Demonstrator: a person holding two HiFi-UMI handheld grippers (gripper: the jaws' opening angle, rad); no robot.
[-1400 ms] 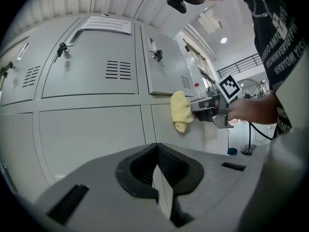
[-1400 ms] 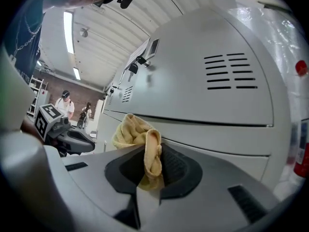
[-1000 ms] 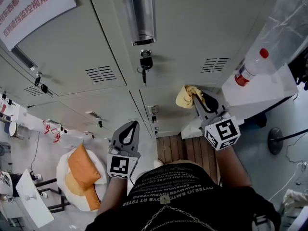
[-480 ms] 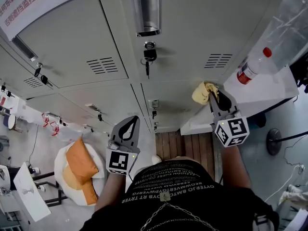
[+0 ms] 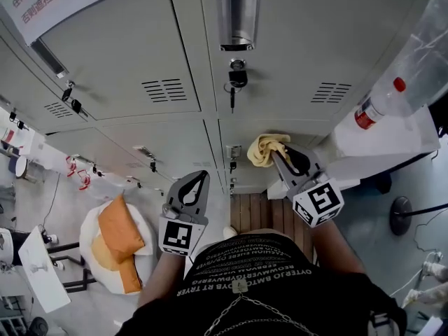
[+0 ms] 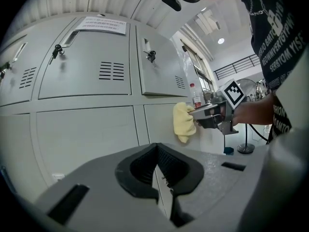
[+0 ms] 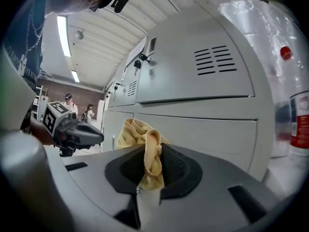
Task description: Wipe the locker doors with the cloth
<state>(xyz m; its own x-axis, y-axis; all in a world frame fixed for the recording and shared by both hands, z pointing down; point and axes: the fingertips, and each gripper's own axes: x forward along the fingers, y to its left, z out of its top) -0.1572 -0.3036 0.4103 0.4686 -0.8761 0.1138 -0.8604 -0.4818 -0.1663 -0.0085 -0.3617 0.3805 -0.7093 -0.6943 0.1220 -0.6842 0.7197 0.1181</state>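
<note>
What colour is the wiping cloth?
The cloth is pale yellow, clearest in the left gripper view.

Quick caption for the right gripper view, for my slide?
Right gripper clamps a yellow cloth in front of grey locker doors.

I have the cloth (image 5: 263,148) in my right gripper (image 5: 278,155), against the lower locker door (image 5: 308,128), beneath the key (image 5: 236,82) in the upper door; my left gripper (image 5: 200,178) sits left of it, off the doors; a bottle (image 5: 378,103) stands on the shelf (image 5: 392,142) at the right.
</note>
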